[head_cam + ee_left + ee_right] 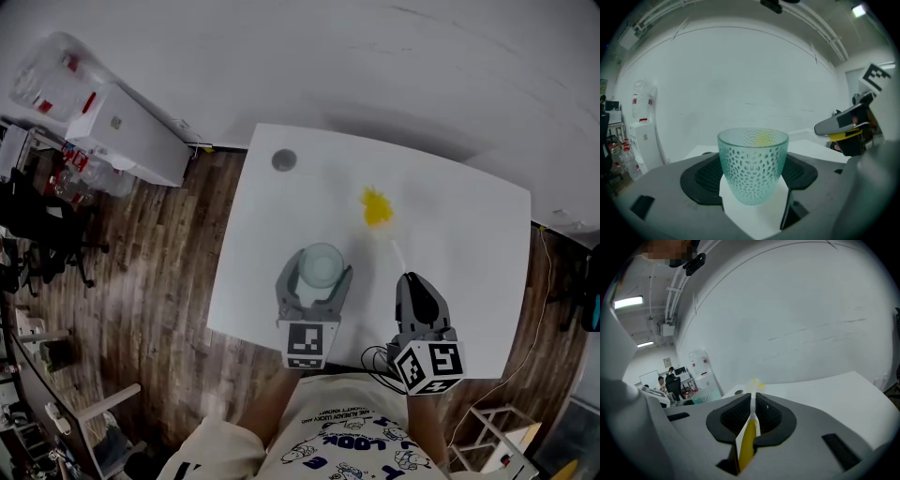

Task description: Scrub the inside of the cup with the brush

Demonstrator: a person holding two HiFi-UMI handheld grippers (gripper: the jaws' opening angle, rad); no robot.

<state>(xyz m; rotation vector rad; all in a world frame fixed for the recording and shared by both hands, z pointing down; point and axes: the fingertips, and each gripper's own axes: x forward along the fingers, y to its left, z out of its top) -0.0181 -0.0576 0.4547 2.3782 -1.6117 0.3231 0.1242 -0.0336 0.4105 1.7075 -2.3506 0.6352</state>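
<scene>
Cup (322, 265) on table (469, 234), brush (378, 208) right (slightly behind)

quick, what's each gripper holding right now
left gripper: closed on the green cup
right gripper: closed on the brush, by its handle

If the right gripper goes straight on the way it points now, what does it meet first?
Probably only the white table: the right gripper is shut on the brush, whose yellow head leads it. The cup stands off to its left. Depth is unclear.
</scene>
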